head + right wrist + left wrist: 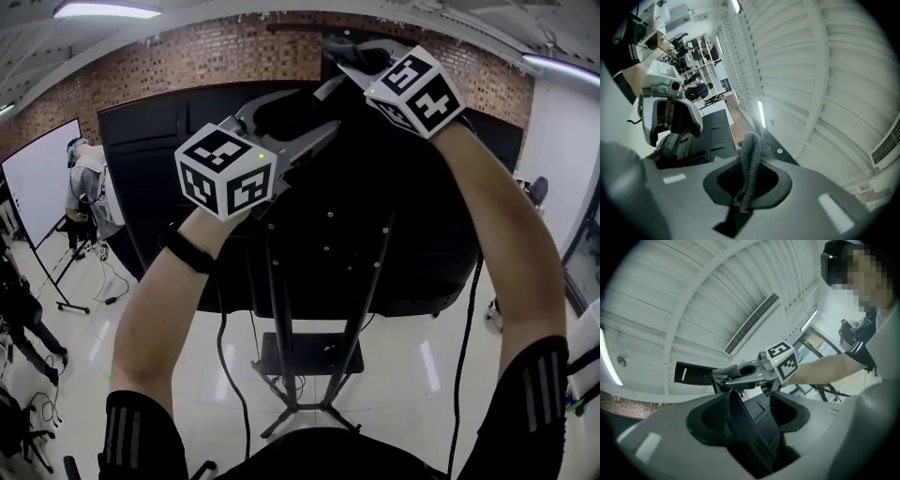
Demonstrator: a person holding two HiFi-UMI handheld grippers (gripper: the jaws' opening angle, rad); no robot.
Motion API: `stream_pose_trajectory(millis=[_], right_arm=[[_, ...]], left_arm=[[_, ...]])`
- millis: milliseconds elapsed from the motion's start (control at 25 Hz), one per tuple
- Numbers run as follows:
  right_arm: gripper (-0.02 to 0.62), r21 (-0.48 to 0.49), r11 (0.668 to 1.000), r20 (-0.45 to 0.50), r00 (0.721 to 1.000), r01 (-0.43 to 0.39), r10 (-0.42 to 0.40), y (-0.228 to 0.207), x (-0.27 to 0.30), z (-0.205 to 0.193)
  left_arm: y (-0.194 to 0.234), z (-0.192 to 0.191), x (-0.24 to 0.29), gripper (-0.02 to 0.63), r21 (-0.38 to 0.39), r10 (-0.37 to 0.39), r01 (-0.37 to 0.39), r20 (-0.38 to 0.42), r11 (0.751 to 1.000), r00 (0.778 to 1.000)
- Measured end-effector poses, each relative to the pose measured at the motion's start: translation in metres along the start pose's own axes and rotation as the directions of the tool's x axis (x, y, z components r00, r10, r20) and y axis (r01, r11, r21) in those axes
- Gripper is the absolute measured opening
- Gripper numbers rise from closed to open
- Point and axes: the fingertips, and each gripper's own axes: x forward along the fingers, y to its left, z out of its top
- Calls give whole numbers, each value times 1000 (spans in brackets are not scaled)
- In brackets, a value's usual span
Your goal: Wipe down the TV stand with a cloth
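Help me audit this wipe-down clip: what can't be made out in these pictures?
The cloth: in the right gripper view, its own fold hides where it meets the TV.
The TV's screen side: no view shows it; the head view sees only what looks like the back.
The TV stand: in the head view, the person's torso at the bottom edge cuts off its feet.
Dust or wiped patches: the black surfaces are too dark to tell.

A: Light OK?
B: Bright. Ceiling tubes [106,10] overhead, glare streaks on the floor [431,366]. The black TV back [375,234] is crushed, with almost no detail.
A: Lens?
B: Heavy fisheye, straight lines bow, dark vignette corners. In my gripper views the near foreground is soft, the cloth [750,164] fairly sharp. One tube [610,359] blows out at the left edge.
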Motion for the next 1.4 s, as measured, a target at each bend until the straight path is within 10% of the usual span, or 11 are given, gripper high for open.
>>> stream_pose_trajectory(millis=[720, 1240, 1400], right_arm=[[26, -240, 963, -168, 982, -123, 83, 107, -8, -52], [26, -447, 872, -307, 950, -200, 61, 183, -12, -90], [25, -591, 777, -352, 936, -217, -6, 200, -11, -102]], left_arm=[[-47, -63, -34, 291, -42, -14, 12, -45, 999, 999], [-75, -106, -63, 291, -40, 31, -35, -89, 999, 996], [-83, -120, -71, 291, -53, 43, -47, -88, 997, 995]])
